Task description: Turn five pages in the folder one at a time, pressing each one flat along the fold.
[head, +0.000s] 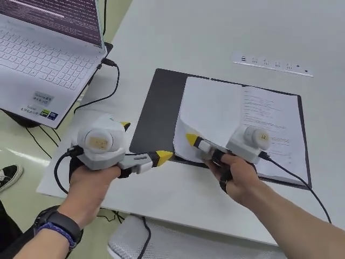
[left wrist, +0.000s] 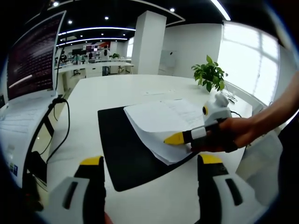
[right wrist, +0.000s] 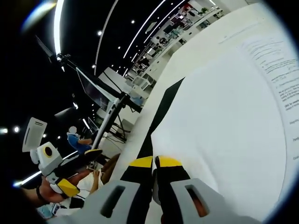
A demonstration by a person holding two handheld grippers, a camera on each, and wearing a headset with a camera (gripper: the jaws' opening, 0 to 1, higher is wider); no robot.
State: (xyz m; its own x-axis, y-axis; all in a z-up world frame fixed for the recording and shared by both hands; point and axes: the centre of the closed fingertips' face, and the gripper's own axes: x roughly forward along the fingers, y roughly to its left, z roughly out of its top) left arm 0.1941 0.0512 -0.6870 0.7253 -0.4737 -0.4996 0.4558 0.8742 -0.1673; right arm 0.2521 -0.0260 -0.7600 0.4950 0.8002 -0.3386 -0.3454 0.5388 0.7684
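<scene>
Head view: the black folder (head: 156, 108) lies open in the middle of the frame. At lower middle, the right gripper (head: 193, 141) pinches the lifted page (head: 210, 113) by its edge. At lower left, the left gripper (head: 144, 141) has wide jaws and holds nothing.

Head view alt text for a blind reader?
The right gripper is shut on the curled lower corner of a white page in an open black folder on a table. The left gripper hangs open beside the folder; a laptop sits at left.

The right gripper (right wrist: 154, 163) clamps the white page (right wrist: 219, 126) at its edge, with the black folder (right wrist: 163, 105) cover just beside it.
</scene>
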